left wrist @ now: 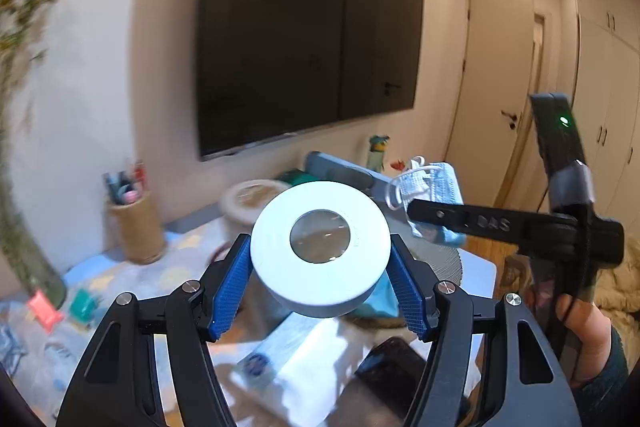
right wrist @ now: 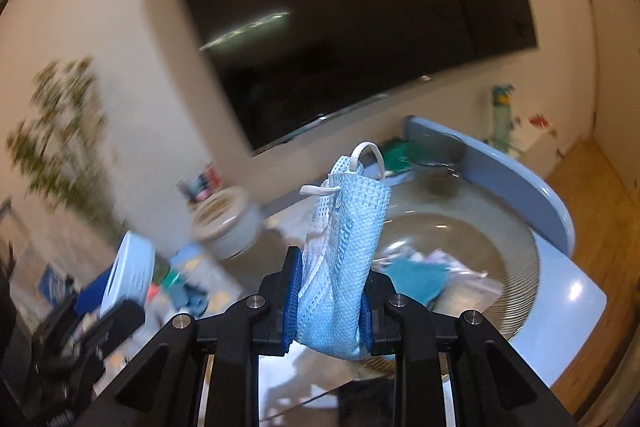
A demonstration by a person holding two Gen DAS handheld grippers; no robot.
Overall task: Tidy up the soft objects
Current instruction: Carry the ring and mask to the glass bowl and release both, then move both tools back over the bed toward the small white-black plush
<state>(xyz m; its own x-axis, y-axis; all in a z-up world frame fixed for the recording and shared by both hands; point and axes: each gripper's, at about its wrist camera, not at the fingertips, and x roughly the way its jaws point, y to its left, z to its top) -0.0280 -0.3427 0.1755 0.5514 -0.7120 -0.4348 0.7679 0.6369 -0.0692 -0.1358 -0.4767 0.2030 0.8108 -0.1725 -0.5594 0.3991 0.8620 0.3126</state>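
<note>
Slippage is the main risk: the white round lid [left wrist: 320, 247], a smooth disc with a clear centre window, is clamped only at its rim by the left gripper [left wrist: 320, 283], and could be lost onto the cluttered desk [left wrist: 132, 275] through a tilt. At three o'clock, the folded blue face mask [right wrist: 344, 247] is pinched low by the right gripper [right wrist: 326, 307], jaws clenched; its loose ear loop [right wrist: 370, 153] might snag. Both grippers are pointed slightly downward, above the glass bowl [right wrist: 516, 287].
</note>
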